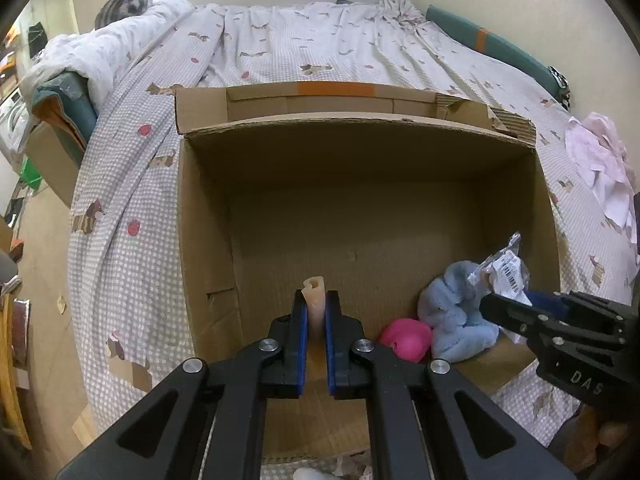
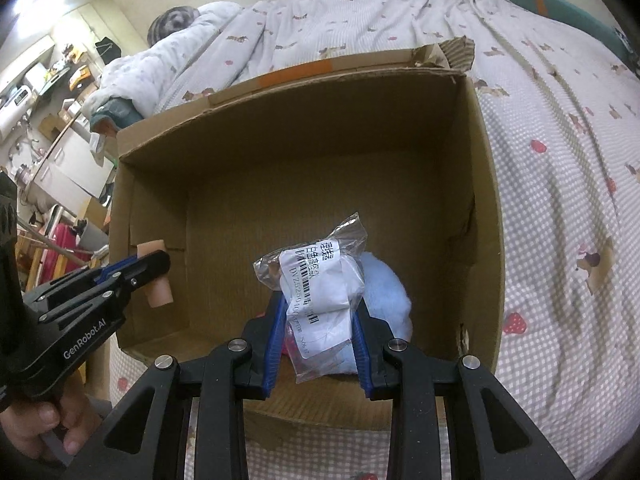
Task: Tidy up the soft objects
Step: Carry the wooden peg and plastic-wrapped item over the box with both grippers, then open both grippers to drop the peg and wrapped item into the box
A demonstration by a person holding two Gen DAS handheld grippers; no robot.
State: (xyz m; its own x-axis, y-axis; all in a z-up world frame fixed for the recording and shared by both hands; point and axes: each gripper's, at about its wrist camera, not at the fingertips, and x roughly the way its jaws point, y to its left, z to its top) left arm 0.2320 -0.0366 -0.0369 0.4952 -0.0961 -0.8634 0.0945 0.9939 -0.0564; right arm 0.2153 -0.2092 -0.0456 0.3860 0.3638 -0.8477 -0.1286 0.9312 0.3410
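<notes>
The step in hand is judged to be the placing of two soft items into the cardboard box (image 1: 208, 216), which stands open on the bed (image 1: 320, 48). The left tongs (image 1: 316, 316) are nearly closed on a narrow beige soft piece (image 1: 315, 300), which is held upright above the box floor, near the box's left wall. The right tongs (image 2: 318, 344) are partly open and are pressed on a clear plastic packet (image 2: 320, 292) with a white barcode label; it is held over the box's right front corner. Below the packet, inside the box, a light blue plush (image 1: 452, 320) lies against the right wall, with a pink soft ball (image 1: 406, 338) just beside it toward the box's middle. The box is otherwise mostly bare. Next, each item is probably to be lowered to the box floor and the tongs opened; the packet's slippery film may call for a gentle release beside the plush.
</notes>
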